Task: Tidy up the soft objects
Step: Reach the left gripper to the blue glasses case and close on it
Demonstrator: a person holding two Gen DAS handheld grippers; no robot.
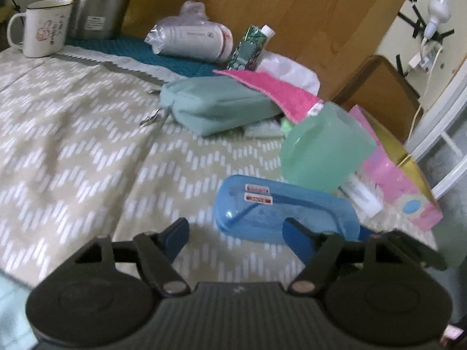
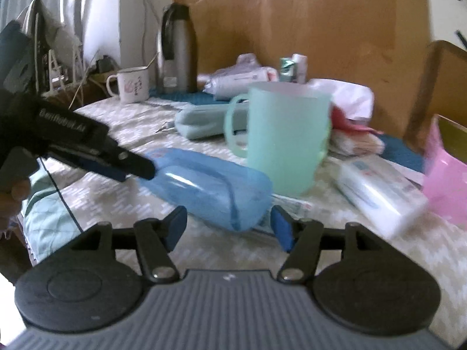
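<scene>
A: Tongs first. Left gripper [image 1: 235, 237] is spread with nothing between the pads, hanging just near of the blue plastic case [image 1: 284, 211]. Right gripper [image 2: 229, 227] is spread too and pinches nothing, though the case's near end [image 2: 210, 186] sits close to its gap.

B: The case is hard plastic. What's soft?

A: Teal pouch [image 1: 217, 106], far of the case, near the middle of the patterned cloth [image 1: 73, 134]. A pink towel [image 1: 277, 93] lies draped over its right end, touching it. Behind the green cup [image 2: 284, 137] there's more fabric, but the blur keeps me from saying what.

B: How would they handle?

A: I'd judge the pouch light and squashy, sagging if pinched at a corner, so take it across the middle of its long side. The towel looks limp and will trail; grab a bunched fold at its free right edge, clear of the cup, which could tip.
</scene>
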